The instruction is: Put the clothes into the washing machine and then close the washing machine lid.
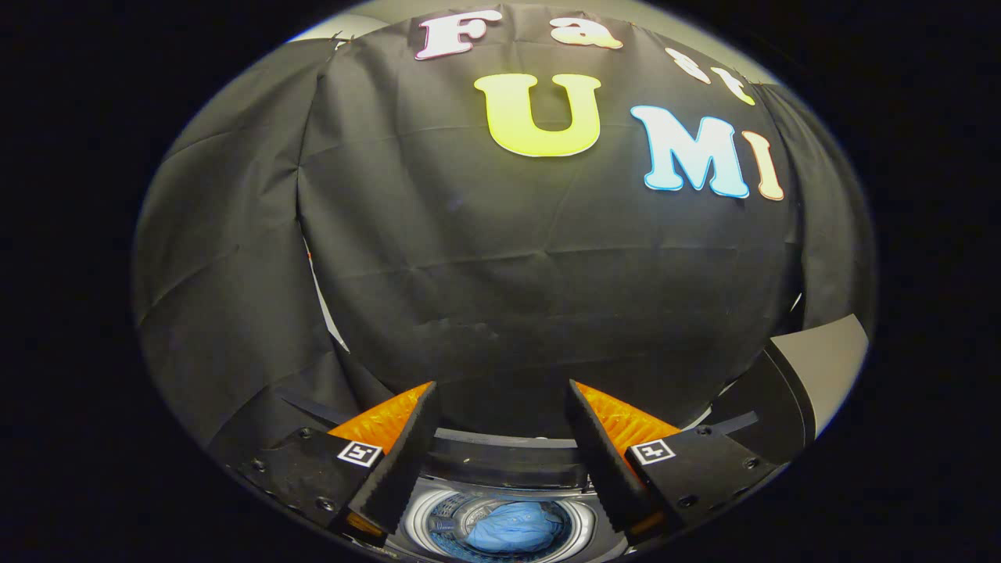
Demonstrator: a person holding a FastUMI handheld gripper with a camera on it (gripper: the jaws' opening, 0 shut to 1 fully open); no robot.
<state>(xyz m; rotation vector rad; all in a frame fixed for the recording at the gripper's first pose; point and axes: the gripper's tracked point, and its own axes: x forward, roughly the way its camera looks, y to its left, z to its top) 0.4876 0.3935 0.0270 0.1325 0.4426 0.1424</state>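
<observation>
Gripper view looks mostly at the creased black cloth wall (500,281) of the booth, which rises beyond the fingers from nine o'clock round to three o'clock. Folds run across it, and a pale gap shows at a seam near eight o'clock.

Below it, at six o'clock, sits the top-loading washing machine (500,461) with a dark upper deck and a round, pale-rimmed drum opening. Its lid (813,367), a dark panel with a grey face, stands raised at about four o'clock, so the opening is uncovered. Open room lies straight above the drum mouth between the fingers, bounded at twelve o'clock by the machine's dark back edge and at four o'clock by the upright lid.

Inside the perforated drum lies the crumpled blue cloth garment (516,528), bunched into a soft heap at the middle of the tub, its folds catching the light. It rests below the fingers and apart from them.

Smallest are the parts of the gripper (500,422): its two ribbed fingers (407,461) stand wide apart, holding nothing, one at seven o'clock and one at five o'clock, each carrying a small square marker tag (360,453).
</observation>
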